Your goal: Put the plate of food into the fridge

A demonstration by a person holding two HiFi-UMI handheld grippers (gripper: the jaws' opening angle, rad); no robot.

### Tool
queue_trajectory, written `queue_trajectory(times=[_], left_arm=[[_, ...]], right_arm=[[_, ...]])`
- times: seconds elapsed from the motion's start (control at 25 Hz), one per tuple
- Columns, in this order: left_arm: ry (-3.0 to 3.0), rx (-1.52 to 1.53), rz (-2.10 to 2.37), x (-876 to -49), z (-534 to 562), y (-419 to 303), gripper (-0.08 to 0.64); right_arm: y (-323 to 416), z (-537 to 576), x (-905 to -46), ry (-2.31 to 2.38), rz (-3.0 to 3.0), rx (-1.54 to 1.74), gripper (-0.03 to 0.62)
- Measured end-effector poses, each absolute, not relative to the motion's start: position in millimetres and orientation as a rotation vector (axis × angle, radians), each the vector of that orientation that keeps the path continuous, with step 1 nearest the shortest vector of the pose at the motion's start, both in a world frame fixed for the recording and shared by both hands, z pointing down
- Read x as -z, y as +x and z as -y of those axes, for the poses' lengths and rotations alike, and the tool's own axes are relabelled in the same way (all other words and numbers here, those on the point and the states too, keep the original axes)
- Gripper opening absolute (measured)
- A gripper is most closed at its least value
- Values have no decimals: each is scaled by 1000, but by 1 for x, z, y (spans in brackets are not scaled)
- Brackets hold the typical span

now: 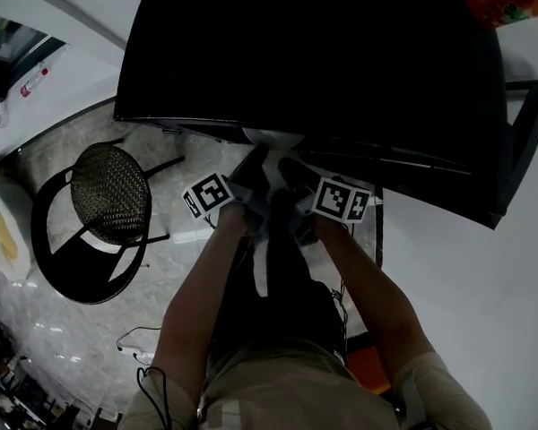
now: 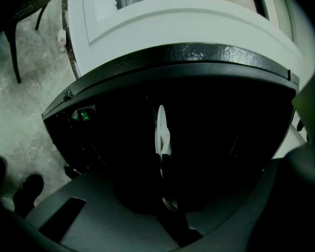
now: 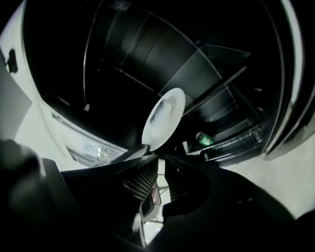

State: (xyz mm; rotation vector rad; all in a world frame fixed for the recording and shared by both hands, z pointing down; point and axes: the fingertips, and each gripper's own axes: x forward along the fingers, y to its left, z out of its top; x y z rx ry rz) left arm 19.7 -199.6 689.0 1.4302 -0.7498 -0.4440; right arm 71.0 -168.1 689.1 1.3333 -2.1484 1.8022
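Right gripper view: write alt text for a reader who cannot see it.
The right tool grips the rim of a white plate, held tilted before a dark open fridge. Dark shelves show behind it, and a green can lies in a rack to the plate's right.

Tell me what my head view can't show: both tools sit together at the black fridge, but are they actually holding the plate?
Observer: Yes. In the right gripper view the right tool is clamped on the rim of the white plate.
Operator: And the left one?
Observer: The left gripper view shows the left tool shut on the plate too, seen edge-on.
Operator: Is the fridge open?
Observer: Yes. The right gripper view looks into the dark fridge, where a green can lies in a rack.
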Motion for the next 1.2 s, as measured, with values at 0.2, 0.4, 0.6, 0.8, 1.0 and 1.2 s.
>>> queue_trajectory(times=[0.2, 0.4, 0.6, 0.8, 1.0, 1.2], left_arm=[[1440, 440, 750, -689, 204, 23, 21], [1459, 426, 745, -689, 208, 23, 21], [1467, 418, 740, -689, 212, 24, 21], [1484, 398, 738, -688, 213, 23, 22], [1477, 409, 726, -688, 206, 18, 23], [1491, 379, 701, -688, 190, 15, 23]], right_arm=[[67, 174, -695, 1309, 2133, -1575, 44], [64, 182, -697, 1263, 2139, -1249, 44], [58, 193, -693, 1223, 2158, -1087, 44], [57, 194, -694, 1202, 2156, -1035, 43], [58, 195, -695, 1185, 2152, -983, 41], [58, 197, -695, 1182, 2150, -954, 41]])
